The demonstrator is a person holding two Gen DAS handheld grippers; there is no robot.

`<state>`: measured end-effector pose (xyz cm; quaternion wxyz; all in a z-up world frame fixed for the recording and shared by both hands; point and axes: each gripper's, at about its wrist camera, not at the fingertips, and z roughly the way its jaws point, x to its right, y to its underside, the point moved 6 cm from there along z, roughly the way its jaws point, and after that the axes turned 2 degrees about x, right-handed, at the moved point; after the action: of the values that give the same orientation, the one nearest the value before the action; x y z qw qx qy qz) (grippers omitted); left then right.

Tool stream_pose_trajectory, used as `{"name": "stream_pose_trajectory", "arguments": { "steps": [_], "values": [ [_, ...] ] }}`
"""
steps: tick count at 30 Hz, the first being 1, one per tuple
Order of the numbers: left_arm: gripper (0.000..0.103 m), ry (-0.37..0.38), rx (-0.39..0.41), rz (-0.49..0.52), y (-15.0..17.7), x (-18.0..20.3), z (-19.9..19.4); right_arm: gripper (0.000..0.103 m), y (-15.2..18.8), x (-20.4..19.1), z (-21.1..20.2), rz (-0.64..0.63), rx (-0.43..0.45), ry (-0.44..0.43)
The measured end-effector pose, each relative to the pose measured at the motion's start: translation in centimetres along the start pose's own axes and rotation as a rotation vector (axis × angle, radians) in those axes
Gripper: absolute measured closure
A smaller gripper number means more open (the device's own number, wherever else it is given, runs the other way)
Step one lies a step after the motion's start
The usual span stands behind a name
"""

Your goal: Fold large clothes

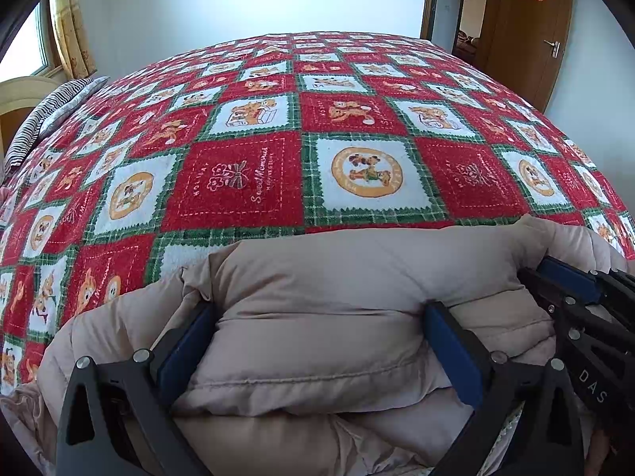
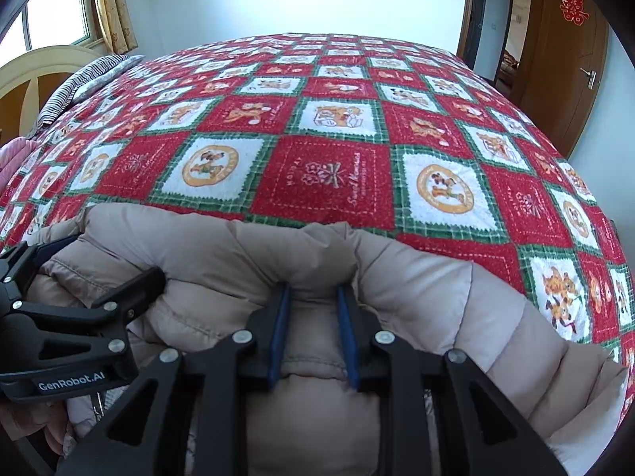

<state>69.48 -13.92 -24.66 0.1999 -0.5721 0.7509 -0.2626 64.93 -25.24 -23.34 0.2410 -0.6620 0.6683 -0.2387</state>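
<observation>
Right wrist view: your right gripper (image 2: 313,317) pinches puffy beige jacket (image 2: 416,301); soft, light, slippery, so grab at seams. Left gripper (image 1: 321,341) jaws wide, fabric between, grip unclear.

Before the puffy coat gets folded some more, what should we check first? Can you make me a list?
1. Right gripper has hold of the beige puffy coat: ok, its jaws pinch a ridge of padding.
2. Left gripper has hold of the coat: cannot tell, its jaws stand wide around a thick fold, and whether they press it is unclear.
3. Both grippers are on the same coat, close side by side: ok.
4. Room on the patterned blanket ahead to lay the fold: ok, nothing lies on the stretch past the coat.
5. Striped pillow out of the way: ok, it lies at the far left edge.
6. Coat lying flat and smooth: not ok, it is bunched and puffed up.
</observation>
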Motion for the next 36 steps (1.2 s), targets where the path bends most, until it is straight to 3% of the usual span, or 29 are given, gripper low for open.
{"name": "stream_pose_trajectory", "arguments": {
  "steps": [32, 35, 36],
  "values": [
    [0.001, -0.03, -0.012, 0.026, -0.4, 0.3, 0.2, 0.075, -0.4, -0.3, 0.3, -0.05, -0.018, 0.036],
    [0.001, -0.007, -0.069, 0.037, -0.9, 0.2, -0.7, 0.066, -0.7, -0.2, -0.5, -0.094, -0.036, 0.028],
    [0.001, 0.006, -0.073, 0.032, -1.1, 0.1, -1.7, 0.048, -0.7, -0.1, -1.3, -0.108, -0.039, 0.031]
  ]
}}
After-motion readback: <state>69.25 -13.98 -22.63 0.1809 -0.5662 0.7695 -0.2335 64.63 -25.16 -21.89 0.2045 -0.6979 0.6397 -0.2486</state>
